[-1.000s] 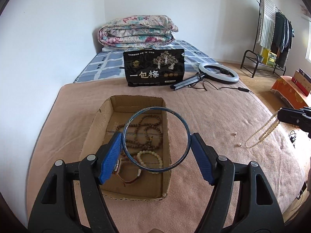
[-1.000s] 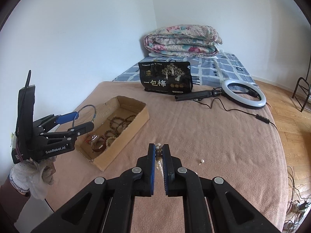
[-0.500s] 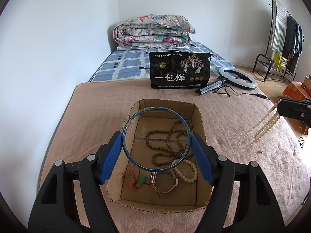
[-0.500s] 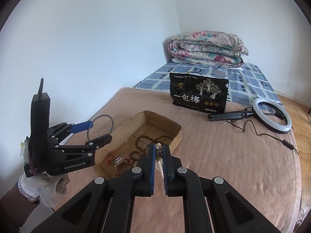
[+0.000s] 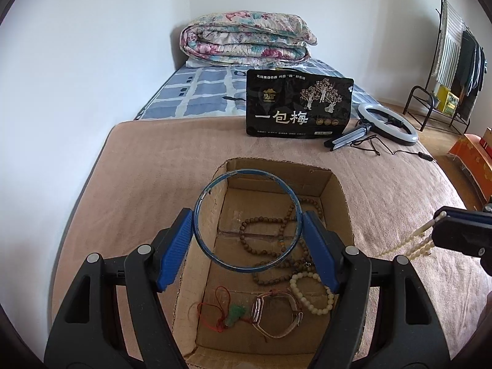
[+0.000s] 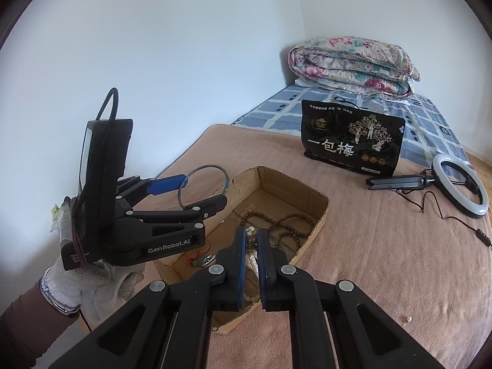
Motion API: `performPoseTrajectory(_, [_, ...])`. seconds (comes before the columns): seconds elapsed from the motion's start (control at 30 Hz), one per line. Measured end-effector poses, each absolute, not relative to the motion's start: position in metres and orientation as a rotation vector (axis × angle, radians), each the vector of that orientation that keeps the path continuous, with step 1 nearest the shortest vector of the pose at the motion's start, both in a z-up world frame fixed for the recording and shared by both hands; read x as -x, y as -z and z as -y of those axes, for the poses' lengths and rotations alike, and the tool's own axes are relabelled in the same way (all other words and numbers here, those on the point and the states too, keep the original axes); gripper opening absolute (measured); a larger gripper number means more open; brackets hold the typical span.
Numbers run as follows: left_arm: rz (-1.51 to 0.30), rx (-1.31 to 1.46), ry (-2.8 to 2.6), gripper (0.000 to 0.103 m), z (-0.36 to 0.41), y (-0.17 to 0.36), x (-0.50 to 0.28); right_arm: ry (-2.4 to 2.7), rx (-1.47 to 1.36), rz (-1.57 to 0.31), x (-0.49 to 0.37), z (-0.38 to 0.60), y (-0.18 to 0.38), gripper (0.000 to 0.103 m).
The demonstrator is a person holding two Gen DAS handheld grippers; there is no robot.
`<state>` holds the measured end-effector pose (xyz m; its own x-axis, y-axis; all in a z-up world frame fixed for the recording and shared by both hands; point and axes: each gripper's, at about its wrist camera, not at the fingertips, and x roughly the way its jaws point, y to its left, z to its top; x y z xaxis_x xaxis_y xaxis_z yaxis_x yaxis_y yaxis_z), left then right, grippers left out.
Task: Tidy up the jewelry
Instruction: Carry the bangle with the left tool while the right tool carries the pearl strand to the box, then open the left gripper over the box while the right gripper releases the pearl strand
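Jewelry is mostly packed: brown bead strings (image 5: 270, 240), a white bead bracelet (image 5: 312, 292), a watch (image 5: 273, 316) and a red cord charm (image 5: 224, 310) lie in the cardboard box (image 5: 338, 190) on the bed's pink blanket (image 5: 153, 169). The left gripper (image 5: 247, 240) squeezes a blue bangle (image 5: 246, 220) above the box's left side. The right gripper (image 6: 251, 243) is clamped on a pale bead necklace (image 5: 412, 244) by the near right edge. Both need dropping in; one tiny bead, maybe, sits near the blanket's right edge (image 6: 408, 319)
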<state>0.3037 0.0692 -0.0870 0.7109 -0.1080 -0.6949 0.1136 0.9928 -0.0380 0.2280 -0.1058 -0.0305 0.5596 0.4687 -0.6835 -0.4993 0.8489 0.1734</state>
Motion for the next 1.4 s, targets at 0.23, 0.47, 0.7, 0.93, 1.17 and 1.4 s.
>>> performPoseTrajectory(0.23, [-0.786, 0.000, 0.130, 0.073, -0.070, 0.099, -0.320, -0.589, 0.052, -0.818, -0.239, 0.092, 0.045, 0.005])
performPoseTrajectory(0.47, [-0.799, 0.005, 0.137, 0.073, -0.069, 0.107, -0.331, -0.593, 0.062, -0.845, -0.247, 0.085, 0.060, 0.005])
performPoseTrajectory(0.7, [-0.798, 0.006, 0.147, 0.073, -0.066, 0.111, -0.337, -0.599, 0.068, -0.855, -0.250, 0.083, 0.066, 0.006])
performPoseTrajectory(0.93, [-0.797, 0.006, 0.137, 0.074, -0.066, 0.111, -0.339, -0.575, 0.088, -0.835, -0.248, 0.082, 0.065, 0.030])
performPoseTrajectory(1.17, [-0.800, 0.027, 0.128, 0.080, -0.070, 0.110, -0.341, -0.549, 0.058, -0.812, -0.246, 0.094, 0.064, 0.072])
performPoseTrajectory(1.4, [-0.792, 0.016, 0.122, 0.080, -0.070, 0.107, -0.338, -0.527, 0.070, -0.811, -0.241, 0.104, 0.064, 0.072])
